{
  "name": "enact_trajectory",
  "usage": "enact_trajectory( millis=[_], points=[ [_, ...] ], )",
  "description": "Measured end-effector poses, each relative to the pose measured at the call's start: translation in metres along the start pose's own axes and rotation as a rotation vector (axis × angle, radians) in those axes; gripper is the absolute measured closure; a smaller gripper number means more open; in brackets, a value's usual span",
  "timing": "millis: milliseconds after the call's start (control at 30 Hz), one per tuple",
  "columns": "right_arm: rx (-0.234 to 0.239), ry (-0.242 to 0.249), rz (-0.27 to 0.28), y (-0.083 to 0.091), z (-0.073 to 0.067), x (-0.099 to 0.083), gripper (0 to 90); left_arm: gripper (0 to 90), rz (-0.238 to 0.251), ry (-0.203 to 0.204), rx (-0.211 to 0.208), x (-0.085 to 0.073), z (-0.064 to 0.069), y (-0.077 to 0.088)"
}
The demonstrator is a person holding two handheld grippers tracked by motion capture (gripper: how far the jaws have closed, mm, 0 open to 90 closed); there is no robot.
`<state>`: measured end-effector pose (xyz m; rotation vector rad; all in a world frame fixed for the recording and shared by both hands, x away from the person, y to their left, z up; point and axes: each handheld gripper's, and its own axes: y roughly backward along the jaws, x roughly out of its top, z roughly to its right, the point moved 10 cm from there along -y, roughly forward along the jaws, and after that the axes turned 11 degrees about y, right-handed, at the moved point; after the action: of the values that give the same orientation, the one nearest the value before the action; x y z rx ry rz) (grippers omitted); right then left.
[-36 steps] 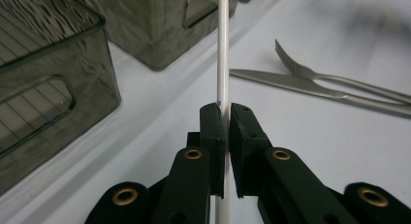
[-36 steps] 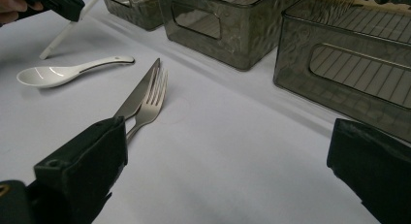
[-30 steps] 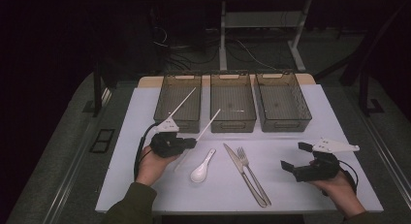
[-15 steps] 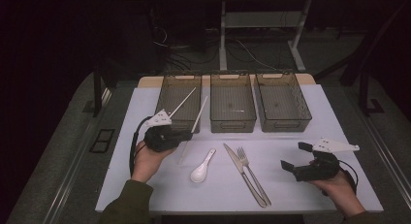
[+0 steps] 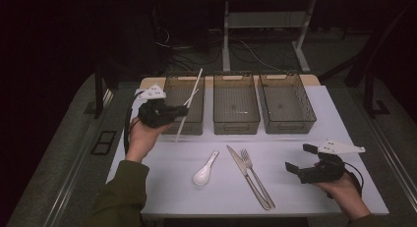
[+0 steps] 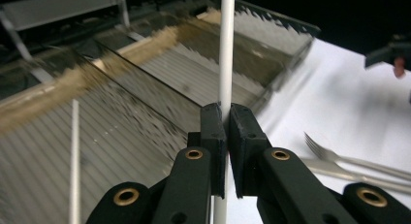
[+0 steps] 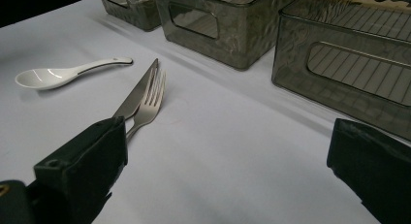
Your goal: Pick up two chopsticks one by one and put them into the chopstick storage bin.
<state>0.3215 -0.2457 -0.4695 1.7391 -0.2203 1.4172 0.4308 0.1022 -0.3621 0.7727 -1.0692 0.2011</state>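
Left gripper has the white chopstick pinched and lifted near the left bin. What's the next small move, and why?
Probably carry it a little further over the left bin and lower it inside before opening. The left gripper is shut on the white chopstick, which hangs slanted over that bin's front wall, and a second chopstick already lies in there. The right gripper waits open by the fork.

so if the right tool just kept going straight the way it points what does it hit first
Probably the fork and knife lying ahead of the open right tool; past them, the middle bin, though depth is unclear.
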Motion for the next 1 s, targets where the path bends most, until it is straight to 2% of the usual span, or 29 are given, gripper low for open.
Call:
enact_trajectory(
  millis=[200, 267, 333, 533, 700, 800, 867, 967, 1000],
  points=[
    [-0.003, 0.002, 0.003, 0.0, 0.001, 0.0, 0.9, 84.8, 0.013, -0.004, 0.036, 0.032, -0.022, 0.002],
    [-0.001, 0.002, 0.005, 0.0, 0.001, 0.0, 0.8, 84.8, 0.005, -0.006, 0.056, 0.035, -0.032, -0.001],
    [0.0, -0.001, 0.004, 0.0, 0.001, 0.0, 0.9, 84.8, 0.012, 0.013, 0.059, 0.036, -0.04, -0.005],
    [0.0, -0.002, 0.005, 0.0, 0.002, 0.0, 0.8, 84.7, -0.016, 0.061, 0.079, 0.027, -0.068, -0.023],
    [0.003, -0.005, 0.004, 0.0, 0.002, 0.0, 0.8, 84.6, -0.047, 0.076, 0.127, 0.019, -0.085, -0.03],
    [0.003, -0.003, 0.004, 0.0, 0.001, 0.0, 0.8, 84.6, -0.038, 0.091, 0.138, 0.017, -0.092, -0.032],
    [0.003, -0.001, 0.004, 0.0, 0.001, 0.0, 0.9, 84.6, -0.055, 0.086, 0.152, 0.013, -0.096, -0.037],
    [0.004, -0.001, 0.004, -0.001, 0.001, 0.0, 0.9, 84.7, -0.059, 0.098, 0.148, 0.011, -0.099, -0.043],
    [0.004, 0.0, 0.005, -0.001, 0.001, 0.0, 0.8, 84.7, -0.075, 0.093, 0.153, 0.009, -0.099, -0.047]
  ],
)
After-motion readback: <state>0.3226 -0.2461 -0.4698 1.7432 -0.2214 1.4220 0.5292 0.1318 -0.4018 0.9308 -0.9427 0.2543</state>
